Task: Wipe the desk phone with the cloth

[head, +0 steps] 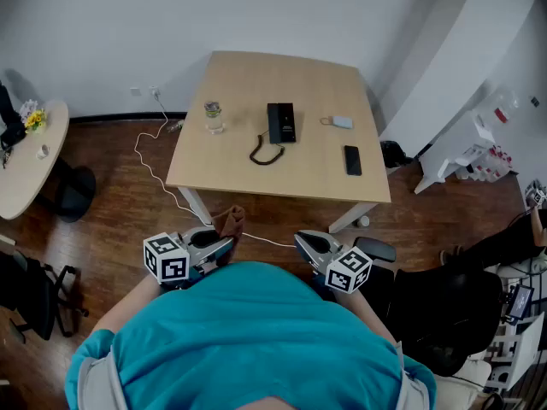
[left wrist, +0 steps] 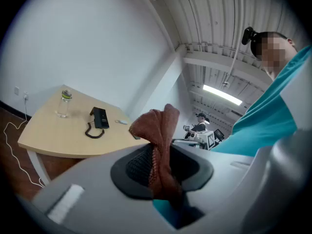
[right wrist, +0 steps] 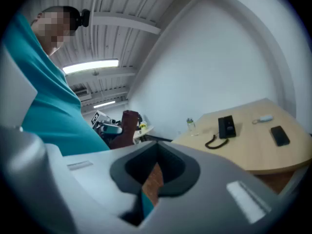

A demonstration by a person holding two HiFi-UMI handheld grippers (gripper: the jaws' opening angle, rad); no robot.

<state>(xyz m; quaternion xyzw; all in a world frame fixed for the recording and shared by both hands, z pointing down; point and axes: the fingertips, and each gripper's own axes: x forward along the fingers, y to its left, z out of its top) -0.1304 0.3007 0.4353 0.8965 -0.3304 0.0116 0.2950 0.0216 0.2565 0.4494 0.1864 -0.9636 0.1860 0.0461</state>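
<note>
Head view: holds both tools close against the teal shirt, well short of the wooden surface (head: 316, 173). Clenches the left tool (head: 220, 244) on a rust-brown cloth (head: 232, 221), bunched and sticking out past the jaw tips; same grip plain in the left gripper view, fabric pinched between the dark pads. Carries the right tool (head: 306, 243) with jaws pressed together, nothing held. Black desk phone (head: 280, 122) lying near the middle of the surface, coiled cord (head: 266, 153) curling toward the near edge, well apart from both tools. Clear bottle (head: 213, 116) to its left; small pale tag (head: 341, 122) and dark mobile (head: 352, 160) to its right.
</note>
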